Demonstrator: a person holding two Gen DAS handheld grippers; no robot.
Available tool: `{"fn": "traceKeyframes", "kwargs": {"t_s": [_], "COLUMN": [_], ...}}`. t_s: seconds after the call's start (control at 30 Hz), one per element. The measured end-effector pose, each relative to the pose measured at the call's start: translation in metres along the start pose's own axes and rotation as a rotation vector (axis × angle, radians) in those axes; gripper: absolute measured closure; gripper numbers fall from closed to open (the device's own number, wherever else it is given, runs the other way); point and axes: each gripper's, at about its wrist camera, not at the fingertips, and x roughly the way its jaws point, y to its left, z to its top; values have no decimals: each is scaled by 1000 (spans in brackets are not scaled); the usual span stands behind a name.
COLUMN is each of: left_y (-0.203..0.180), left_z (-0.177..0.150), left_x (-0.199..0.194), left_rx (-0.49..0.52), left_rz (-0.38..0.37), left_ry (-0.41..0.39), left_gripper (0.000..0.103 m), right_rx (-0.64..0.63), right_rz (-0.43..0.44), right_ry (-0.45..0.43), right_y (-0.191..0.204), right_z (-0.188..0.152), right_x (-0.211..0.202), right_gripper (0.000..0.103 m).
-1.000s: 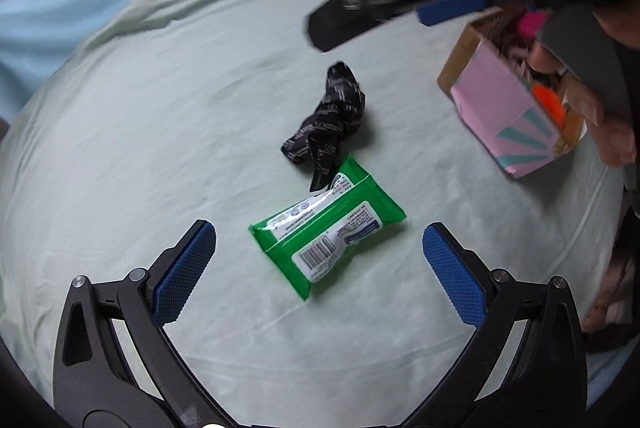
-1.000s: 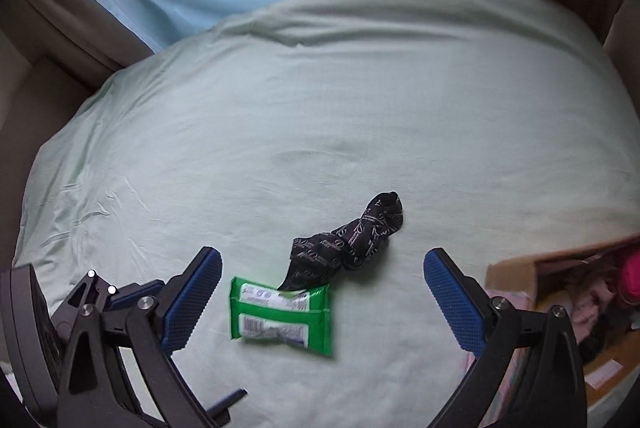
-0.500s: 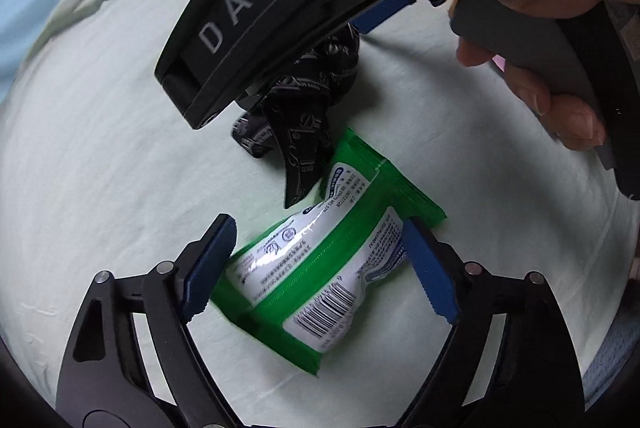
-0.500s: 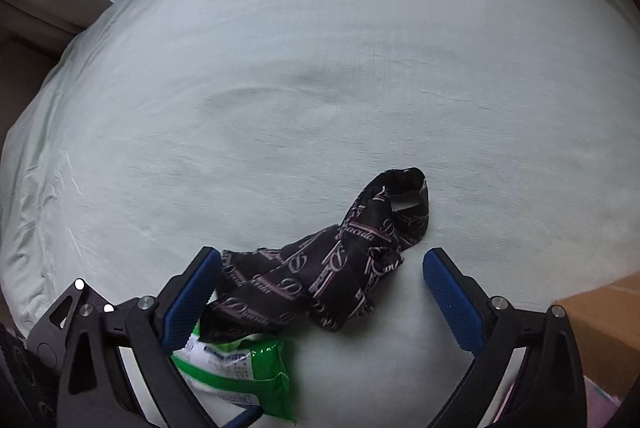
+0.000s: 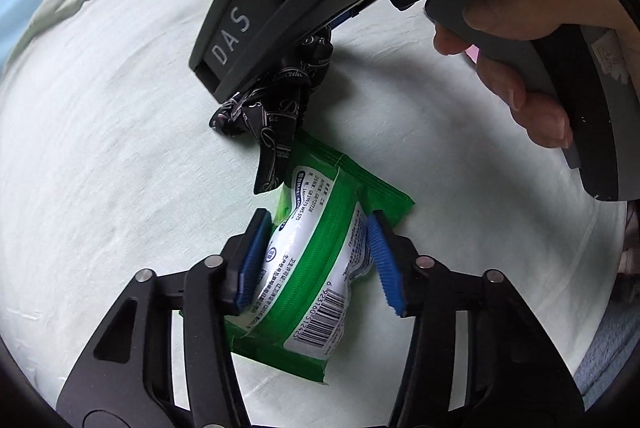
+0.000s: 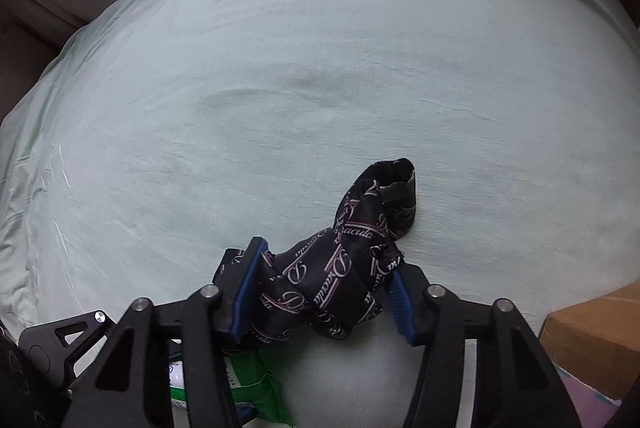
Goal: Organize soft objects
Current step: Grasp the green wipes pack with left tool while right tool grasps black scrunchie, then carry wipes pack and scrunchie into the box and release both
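left tongs (image 5: 316, 260) clamped on green wipes pack (image 5: 316, 268), slick, squashy, held mid-body | right tongs (image 6: 324, 292) pinching limp black scarf (image 6: 344, 276) at its bunched middle

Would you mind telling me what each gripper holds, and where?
The left gripper squeezes the green plastic wipes packet across its middle; the right gripper clamps the black printed fabric strip near its bunched lower end.
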Motion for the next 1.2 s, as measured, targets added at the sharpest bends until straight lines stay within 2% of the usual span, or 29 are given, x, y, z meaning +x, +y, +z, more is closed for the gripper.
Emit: {"fn": "traceKeyframes", "kwargs": {"t_s": [0.17,0.47,0.6,0.87,1.0,1.2], "left_y": [-2,0,-5,-16,-24,-56], "left_z": [-4,-9,-14,-21,-13,16], "left_x": [-7,-36,-61,-145,-194,-259], "left_rx": [3,-36,-64,-170,-201,-208], "left_rz": [9,46,73,113,135,165], "left_ry": [0,-18,-43,-123,-167,-229], "left_gripper": [67,69,70,70,70,70], "right_rx": [20,39,45,40,40,53], "right_rz": [5,12,20,41,50,54], "right_ry": [-22,-85,-121,-211,-257,-317], "right_y": [-5,-3,0,15,18,8], "right_z": [-2,-7,-9,-23,-36,-58], "right_x": [-9,-47,-75,-160,-212,-285], "right_gripper": [56,57,57,57,57,57]}}
